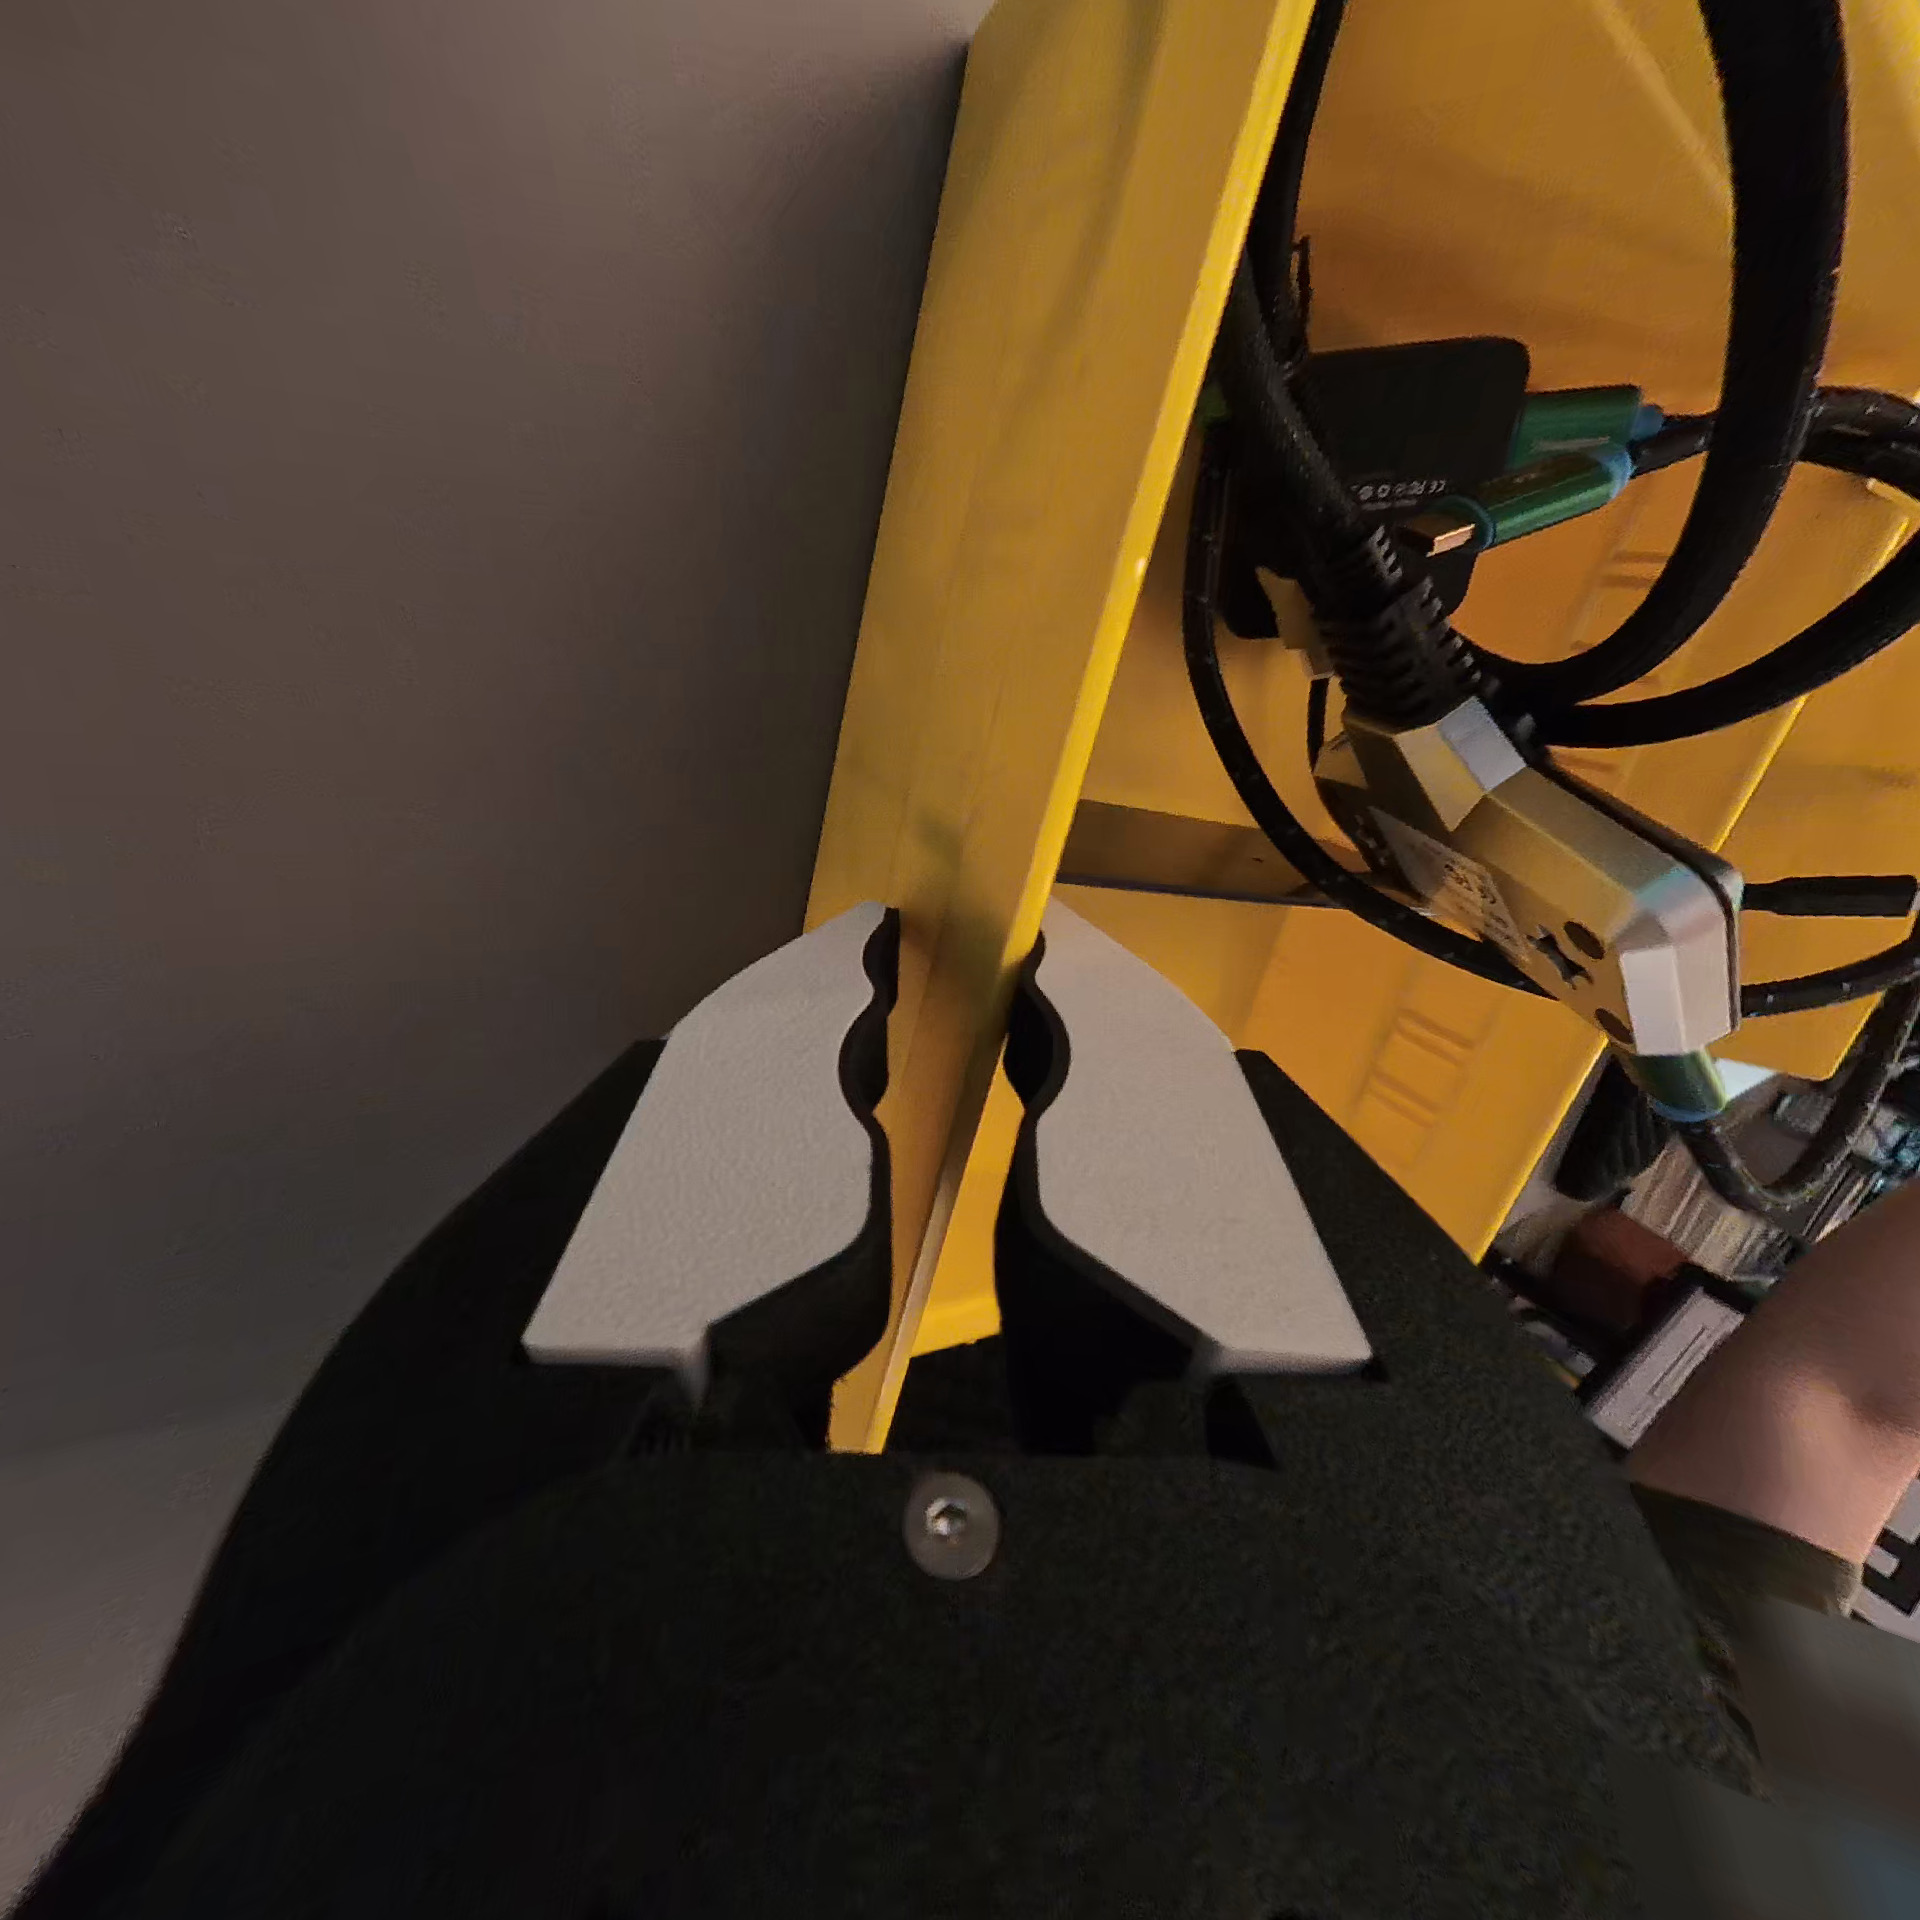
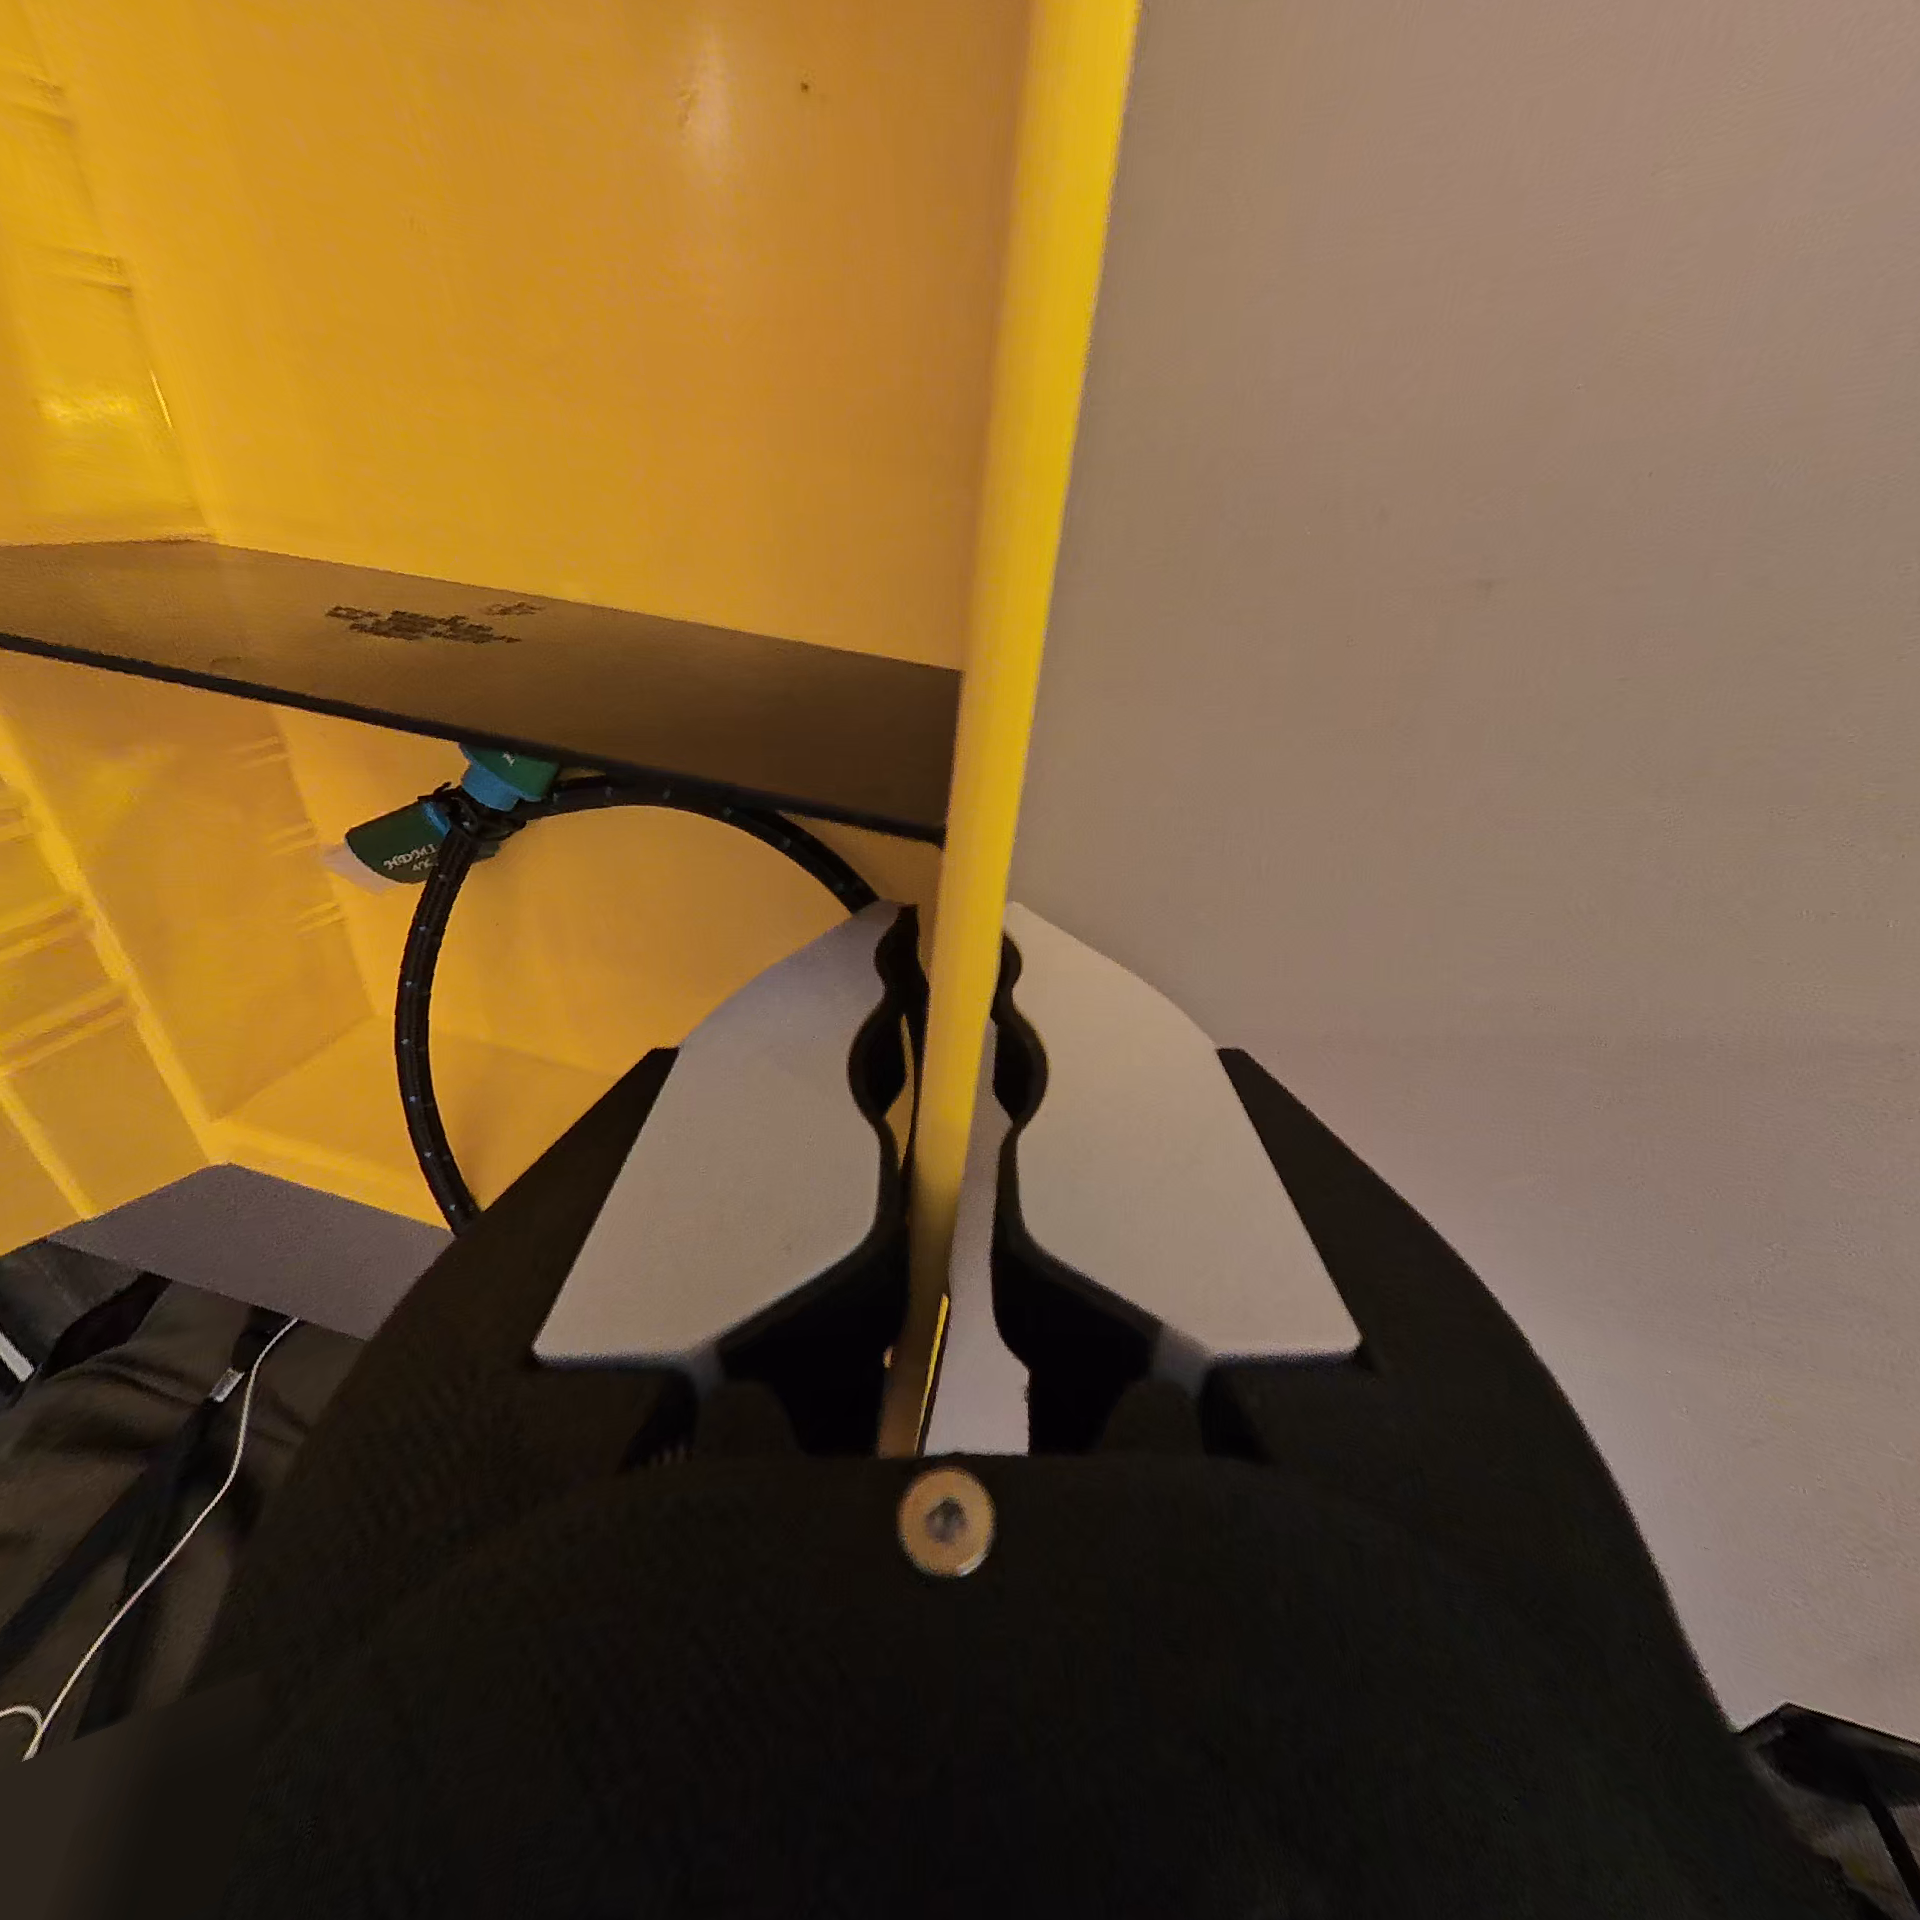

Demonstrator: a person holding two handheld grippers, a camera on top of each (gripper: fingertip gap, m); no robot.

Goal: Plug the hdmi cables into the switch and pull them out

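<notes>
My left gripper [image 1: 956, 925] is shut on the rim wall of a yellow plastic bin [image 1: 1039, 520]. Inside the bin lie a silver HDMI switch [image 1: 1538, 883], a black box [image 1: 1423, 416] with green plugs [image 1: 1558, 488], and loops of black braided cable [image 1: 1766, 312]. My right gripper [image 2: 956, 925] is shut on another wall of the yellow bin [image 2: 1039, 520]. In that view a flat black plate [image 2: 520, 675] lies across the bin, with green HDMI plugs [image 2: 400, 842] and a braided cable loop [image 2: 426, 987] beneath it.
A plain pale wall [image 1: 416, 520] fills the left of the left wrist view and also shows in the right wrist view [image 2: 1455, 623]. A person's hand [image 1: 1766, 1434] shows at lower right. A grey ledge [image 2: 260, 1247] and a thin white wire [image 2: 156, 1558] sit at lower left. The tips of one gripper are about 65 cm away from the tips of the other.
</notes>
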